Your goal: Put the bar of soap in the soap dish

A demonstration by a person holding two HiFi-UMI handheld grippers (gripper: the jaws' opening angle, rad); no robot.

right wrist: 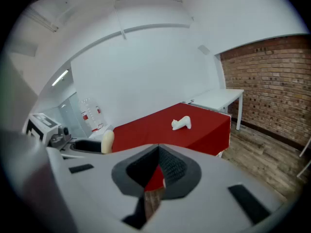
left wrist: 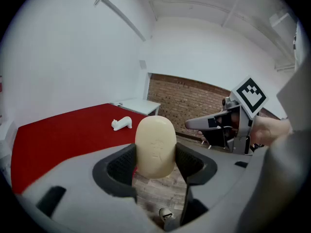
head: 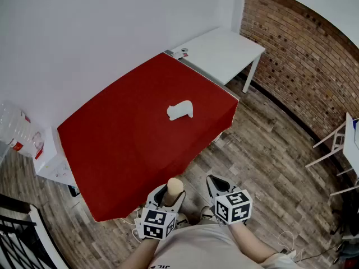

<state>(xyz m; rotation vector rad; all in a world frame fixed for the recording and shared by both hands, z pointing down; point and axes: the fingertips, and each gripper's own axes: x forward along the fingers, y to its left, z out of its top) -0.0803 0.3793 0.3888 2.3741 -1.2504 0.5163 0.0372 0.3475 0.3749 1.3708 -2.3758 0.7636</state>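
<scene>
left gripper (head: 168, 195): closest thing in, hanging just off the near edge of the red table (head: 129, 150), over the wood floor (head: 263, 167). Jaws are spread wide but clamped on the bar of soap (left wrist: 155, 144).
soap grip: pads pinch its lower half from the two long edges. The rounded top pokes out past the tips, with the stamped face toward the camera.
how it'll handle: my guess is light and hard, but smooth and rounded, so slippery. Squeeze too hard and it could squirt out; those long edges look like the right place to hold it.
right gripper (right wrist: 158, 174): right alongside, also off the table's near edge. Jaws are pressed together with nothing in them.
soap dish (head: 180, 110): small white thing past the middle of the red table, toward its right edge. Can't tell how deep the hollow is from here.
in the way: nothing sits on the red top between the near edge and the dish, so it looks like a straight reach.
left of the table: a white box (head: 50, 156) and a clear jug (head: 14, 128), well off the path.
far end: a white table (head: 224, 49) butts up against the red one, with a brick wall (head: 303, 55) beyond it.
</scene>
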